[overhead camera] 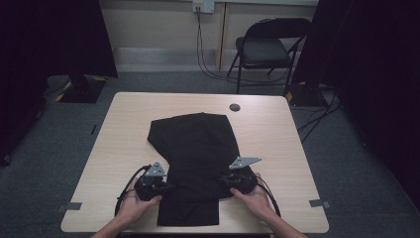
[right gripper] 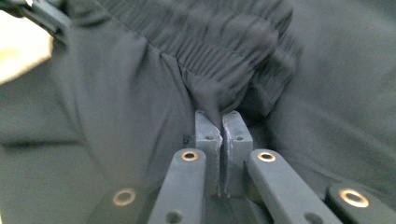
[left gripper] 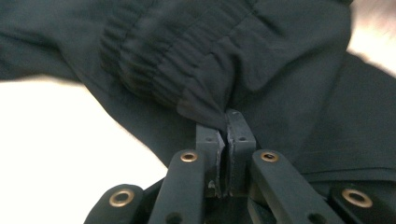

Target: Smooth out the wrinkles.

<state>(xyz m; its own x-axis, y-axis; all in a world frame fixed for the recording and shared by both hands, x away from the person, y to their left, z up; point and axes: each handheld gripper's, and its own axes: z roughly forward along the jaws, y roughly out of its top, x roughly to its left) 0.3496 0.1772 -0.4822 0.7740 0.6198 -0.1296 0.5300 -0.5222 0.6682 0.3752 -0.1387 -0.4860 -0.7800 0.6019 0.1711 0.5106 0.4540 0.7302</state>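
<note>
One black garment (overhead camera: 195, 148) lies at centre frame on the bench (overhead camera: 124, 129). Lower left: left gripper (overhead camera: 166, 187), jaws clamped on a pinch of fabric beside the gathered elastic band (left gripper: 154, 60). Lower right: right gripper (overhead camera: 225, 179), likewise clamped on cloth. Judgement: a fold seems in hand; lift both evenly, keep the span taut. Count: two grippers, one garment, one chair (overhead camera: 265, 47) in the upper right.

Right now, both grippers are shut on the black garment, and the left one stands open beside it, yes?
Not quite: the left gripper is not open. The left gripper view shows its jaws shut on the black garment's elastic hem, like the right gripper.
</note>
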